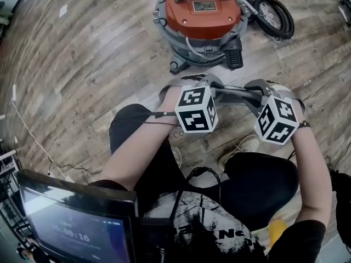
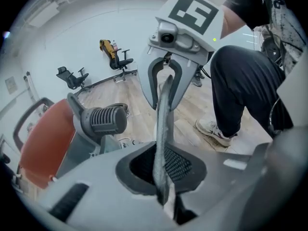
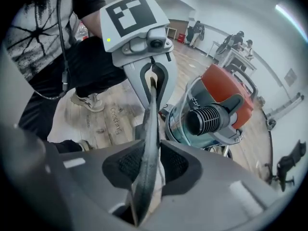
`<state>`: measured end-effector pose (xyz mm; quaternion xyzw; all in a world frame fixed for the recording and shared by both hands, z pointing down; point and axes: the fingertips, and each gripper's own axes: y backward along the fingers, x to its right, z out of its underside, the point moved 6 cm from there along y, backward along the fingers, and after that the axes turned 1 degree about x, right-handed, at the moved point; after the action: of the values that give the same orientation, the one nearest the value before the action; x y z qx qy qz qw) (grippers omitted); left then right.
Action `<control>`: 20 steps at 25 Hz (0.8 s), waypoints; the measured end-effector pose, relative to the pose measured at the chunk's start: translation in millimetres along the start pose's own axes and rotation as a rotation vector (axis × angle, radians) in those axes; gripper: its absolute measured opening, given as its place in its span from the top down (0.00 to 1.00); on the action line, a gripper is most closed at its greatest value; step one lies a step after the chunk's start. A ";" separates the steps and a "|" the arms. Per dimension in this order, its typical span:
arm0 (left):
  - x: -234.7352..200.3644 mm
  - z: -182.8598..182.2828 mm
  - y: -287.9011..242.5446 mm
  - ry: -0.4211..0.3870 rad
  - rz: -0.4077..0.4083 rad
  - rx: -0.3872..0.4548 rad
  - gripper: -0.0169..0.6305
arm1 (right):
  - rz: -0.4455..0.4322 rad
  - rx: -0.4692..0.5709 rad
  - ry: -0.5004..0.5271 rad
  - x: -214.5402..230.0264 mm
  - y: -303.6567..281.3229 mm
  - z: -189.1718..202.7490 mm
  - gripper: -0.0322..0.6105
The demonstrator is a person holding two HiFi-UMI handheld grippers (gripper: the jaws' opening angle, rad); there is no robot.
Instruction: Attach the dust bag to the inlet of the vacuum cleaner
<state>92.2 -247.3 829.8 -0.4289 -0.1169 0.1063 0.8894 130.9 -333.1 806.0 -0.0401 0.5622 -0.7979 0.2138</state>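
The orange-and-grey vacuum cleaner (image 1: pixel 203 15) stands on the wood floor ahead of me; it also shows in the two gripper views (image 2: pixel 43 143) (image 3: pixel 226 95). The grey dust bag (image 1: pixel 236 93) hangs edge-on as a thin strip between my two grippers, above my knees. My left gripper (image 1: pixel 211 86) (image 2: pixel 163 191) is shut on one end of the bag (image 2: pixel 164 114). My right gripper (image 1: pixel 258 90) (image 3: pixel 142 196) has its jaws a little apart, with the other end of the bag (image 3: pixel 150 129) lying loosely between them. Each gripper faces the other along the bag.
A black hose (image 1: pixel 269 10) lies coiled at the vacuum's right. My legs and shoes (image 1: pixel 241 147) are below the grippers. A monitor (image 1: pixel 71 223) sits at the lower left, and a thin cable (image 1: pixel 33 141) runs over the floor at the left. Office chairs (image 2: pixel 72 76) stand far off.
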 end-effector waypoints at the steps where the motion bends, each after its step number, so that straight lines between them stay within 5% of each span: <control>1: -0.9 -2.6 1.8 -0.005 0.002 -0.001 0.93 | 0.013 -0.005 0.005 2.4 1.5 0.4 0.83; 5: -4.8 -8.1 9.3 -0.010 0.000 0.006 0.93 | 0.017 -0.020 0.032 9.4 6.3 -1.8 0.90; 20: -53.7 -28.6 29.3 0.041 -0.104 0.019 0.93 | 0.161 0.026 -0.066 66.9 28.4 -10.0 0.90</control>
<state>47.1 -266.1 783.2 -0.4158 -0.1199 0.0524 0.9000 75.8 -358.0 764.6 -0.0180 0.5459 -0.7835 0.2963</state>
